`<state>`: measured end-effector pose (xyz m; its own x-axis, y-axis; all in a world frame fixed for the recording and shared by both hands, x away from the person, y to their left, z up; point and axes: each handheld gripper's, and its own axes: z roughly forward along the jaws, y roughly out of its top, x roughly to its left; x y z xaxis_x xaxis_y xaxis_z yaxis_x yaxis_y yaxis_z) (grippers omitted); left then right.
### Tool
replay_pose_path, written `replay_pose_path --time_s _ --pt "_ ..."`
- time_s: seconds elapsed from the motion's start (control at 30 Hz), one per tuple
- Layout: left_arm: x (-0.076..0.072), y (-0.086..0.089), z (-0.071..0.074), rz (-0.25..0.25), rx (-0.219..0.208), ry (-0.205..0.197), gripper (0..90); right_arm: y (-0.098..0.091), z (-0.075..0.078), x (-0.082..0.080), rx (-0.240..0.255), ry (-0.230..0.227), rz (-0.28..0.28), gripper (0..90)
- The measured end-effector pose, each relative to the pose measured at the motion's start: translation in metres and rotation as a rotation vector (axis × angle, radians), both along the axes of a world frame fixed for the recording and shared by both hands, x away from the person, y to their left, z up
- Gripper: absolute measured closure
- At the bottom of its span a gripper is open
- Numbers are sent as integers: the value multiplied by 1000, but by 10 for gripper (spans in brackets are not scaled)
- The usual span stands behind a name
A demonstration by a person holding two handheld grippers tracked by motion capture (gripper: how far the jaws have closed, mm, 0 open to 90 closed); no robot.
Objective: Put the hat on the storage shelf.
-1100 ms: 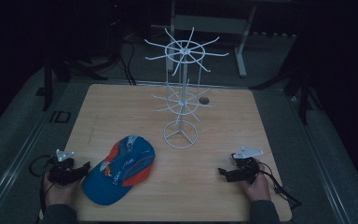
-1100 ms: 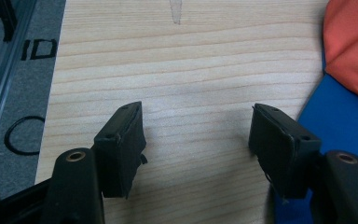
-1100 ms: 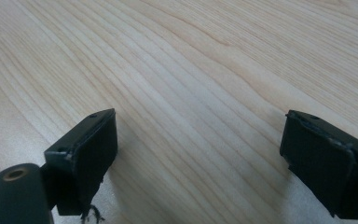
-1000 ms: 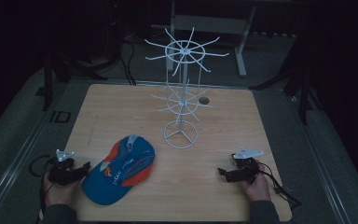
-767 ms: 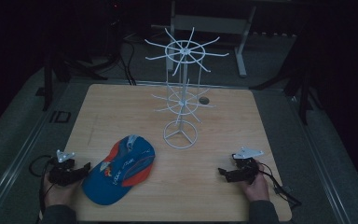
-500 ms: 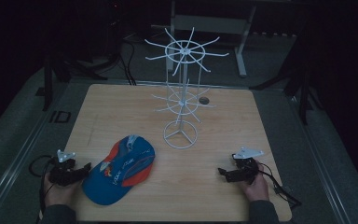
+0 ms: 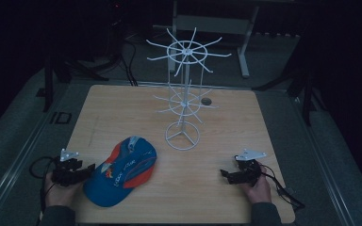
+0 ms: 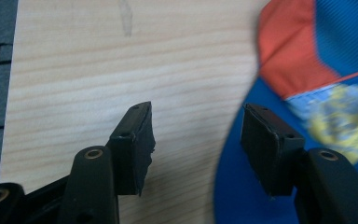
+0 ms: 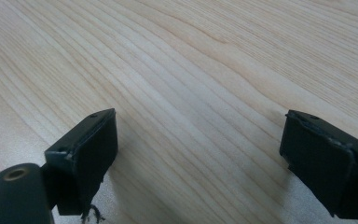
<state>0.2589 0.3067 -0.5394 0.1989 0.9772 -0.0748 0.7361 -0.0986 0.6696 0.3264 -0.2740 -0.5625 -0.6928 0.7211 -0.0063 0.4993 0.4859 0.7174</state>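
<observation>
a blue fabric baseball cap [image 7: 120, 171] with orange-red panels and a yellow emblem; a white wire display stand [image 7: 184, 100]; a pale wooden table top [image 7: 122, 113] with fine grain lines; black gripper jaws.

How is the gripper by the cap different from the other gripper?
The left gripper sits at the brim of the blue and orange cap, and its jaws have just been closing; the right gripper has only bare table before it. The left jaws stand narrower, the right jaws wider apart. Both are black, open, held low near the table's front edge, and hold nothing.
</observation>
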Motion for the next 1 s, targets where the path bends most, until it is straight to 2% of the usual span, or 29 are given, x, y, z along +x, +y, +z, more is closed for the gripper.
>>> replay_pose_path --time_s 0.1,0.67,1.0 --pt "2 -5 5 -15 12 5 448 0 0 -1 -1 0 0 111" --pt "13 -25 29 -75 -24 -34 424 0 0 -1 -1 2 -1 111" --pt "19 -39 41 -122 -19 -46 412 0 0 -1 -1 2 -1 111"
